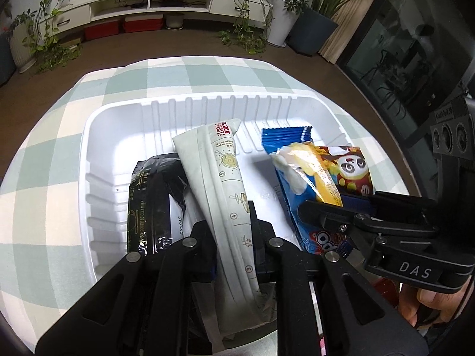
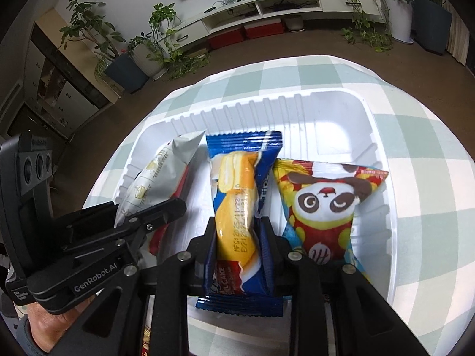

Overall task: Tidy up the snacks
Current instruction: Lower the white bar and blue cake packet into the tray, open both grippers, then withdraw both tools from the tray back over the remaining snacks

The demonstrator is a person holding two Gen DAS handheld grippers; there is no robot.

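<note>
A white plastic tray (image 1: 190,109) sits on a green-checked tablecloth; it also shows in the right wrist view (image 2: 368,136). My left gripper (image 1: 233,225) is shut on a long white sachet (image 1: 225,178) and holds it over the tray's left half. A black sachet (image 1: 151,201) lies under it to the left. My right gripper (image 2: 237,231) is shut on a blue and yellow cake packet (image 2: 237,195) over the tray's middle. A panda snack packet (image 2: 323,207) lies in the tray to its right. The right gripper also shows in the left wrist view (image 1: 350,204), and the left gripper in the right wrist view (image 2: 148,210).
The tablecloth (image 1: 44,154) covers a round table with floor all around. Potted plants (image 1: 314,23) and a low white cabinet (image 1: 154,3) stand at the far wall. A person's hand (image 1: 427,299) holds the right gripper.
</note>
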